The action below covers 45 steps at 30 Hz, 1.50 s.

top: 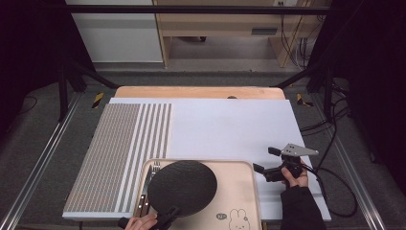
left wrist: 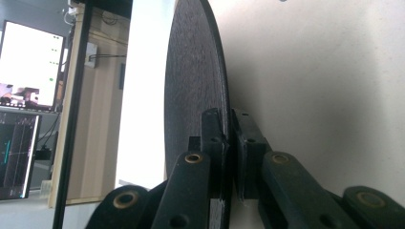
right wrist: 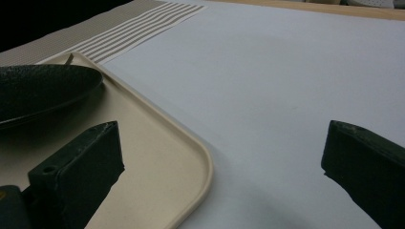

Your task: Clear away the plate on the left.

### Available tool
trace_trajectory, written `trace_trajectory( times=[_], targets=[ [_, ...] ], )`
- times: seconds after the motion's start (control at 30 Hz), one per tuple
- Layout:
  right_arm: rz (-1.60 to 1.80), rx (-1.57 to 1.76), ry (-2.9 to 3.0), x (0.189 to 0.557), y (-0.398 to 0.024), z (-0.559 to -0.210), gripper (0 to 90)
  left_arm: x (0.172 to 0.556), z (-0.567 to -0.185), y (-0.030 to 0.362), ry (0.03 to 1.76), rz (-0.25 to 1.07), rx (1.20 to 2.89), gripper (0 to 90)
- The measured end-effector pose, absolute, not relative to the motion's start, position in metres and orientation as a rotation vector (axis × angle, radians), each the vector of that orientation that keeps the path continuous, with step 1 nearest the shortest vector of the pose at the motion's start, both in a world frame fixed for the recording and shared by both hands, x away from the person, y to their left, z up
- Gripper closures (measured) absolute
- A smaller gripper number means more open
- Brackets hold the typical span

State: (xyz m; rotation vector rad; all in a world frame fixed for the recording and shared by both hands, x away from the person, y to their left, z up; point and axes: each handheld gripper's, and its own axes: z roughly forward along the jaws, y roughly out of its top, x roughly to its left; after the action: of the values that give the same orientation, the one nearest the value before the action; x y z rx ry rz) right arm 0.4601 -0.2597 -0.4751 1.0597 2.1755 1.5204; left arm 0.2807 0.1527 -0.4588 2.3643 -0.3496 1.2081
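Left tool (top: 168, 214) clamped on black plate (top: 182, 188)

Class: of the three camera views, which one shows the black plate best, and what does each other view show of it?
The high view: the whole round black plate shows over the beige tray. The left gripper view shows the plate edge-on, pinched at the rim by the left gripper. The right gripper view catches part of its rim.

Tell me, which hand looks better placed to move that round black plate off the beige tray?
Probably the left. The left gripper is already clamped on the near rim of the round black plate over the beige tray. The right gripper stands open and empty beside the tray.
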Motion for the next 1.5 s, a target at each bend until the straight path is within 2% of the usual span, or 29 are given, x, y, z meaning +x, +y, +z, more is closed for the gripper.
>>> trace_trajectory(
  times=[0.47, 0.77, 0.93, 1.5],
  targets=[
    [1.520, 1.058, 2.175, 0.460, -0.260, -0.475, 0.6, 0.285, -0.465, 0.145, -0.379, 1.166, 2.360, 84.7],
    [1.522, 1.058, 2.174, 0.460, -0.260, -0.475, 0.6, 0.285, -0.465, 0.142, -0.425, 1.121, 2.417, 84.7],
    [1.522, 1.057, 2.173, 0.460, -0.260, -0.475, 0.5, 0.287, -0.469, 0.140, -0.417, 1.025, 2.473, 79.3],
    [1.524, 1.057, 2.174, 0.460, -0.260, -0.475, 0.5, 0.294, -0.479, 0.136, -0.373, 0.880, 2.567, 63.2]
  ],
)
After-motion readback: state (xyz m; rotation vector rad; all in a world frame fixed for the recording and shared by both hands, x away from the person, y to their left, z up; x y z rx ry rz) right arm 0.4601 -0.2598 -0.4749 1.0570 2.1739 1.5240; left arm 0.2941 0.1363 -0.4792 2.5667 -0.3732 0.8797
